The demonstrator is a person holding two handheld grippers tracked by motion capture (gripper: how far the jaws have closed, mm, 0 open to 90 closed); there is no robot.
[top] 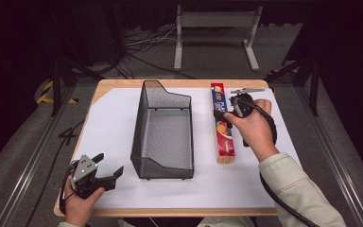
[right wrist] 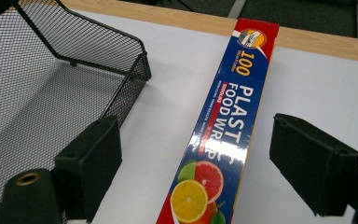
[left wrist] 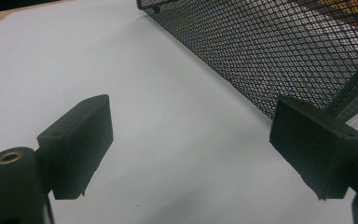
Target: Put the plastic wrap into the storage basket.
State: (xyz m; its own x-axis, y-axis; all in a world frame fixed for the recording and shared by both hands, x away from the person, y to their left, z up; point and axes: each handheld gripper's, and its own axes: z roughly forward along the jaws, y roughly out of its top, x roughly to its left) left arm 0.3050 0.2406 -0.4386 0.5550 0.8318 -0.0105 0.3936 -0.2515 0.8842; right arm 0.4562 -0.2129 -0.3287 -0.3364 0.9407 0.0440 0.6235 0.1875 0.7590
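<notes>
Plastic food wrap box (right wrist: 223, 126), lying between the spread jaws of the right gripper (right wrist: 212, 163): top face reads "100" in yellow on red, then "PLASTIC FOOD WRAP" in large white letters on blue (the last letters run under glare). Small round emblem at the far end of the box, text too small to read. Fine white and red lines of print beside the big lettering, illegible. Citrus-slice picture at the near end.

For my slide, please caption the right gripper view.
Open right gripper straddling long red-and-blue plastic food wrap box, beside black wire-mesh basket.
</notes>
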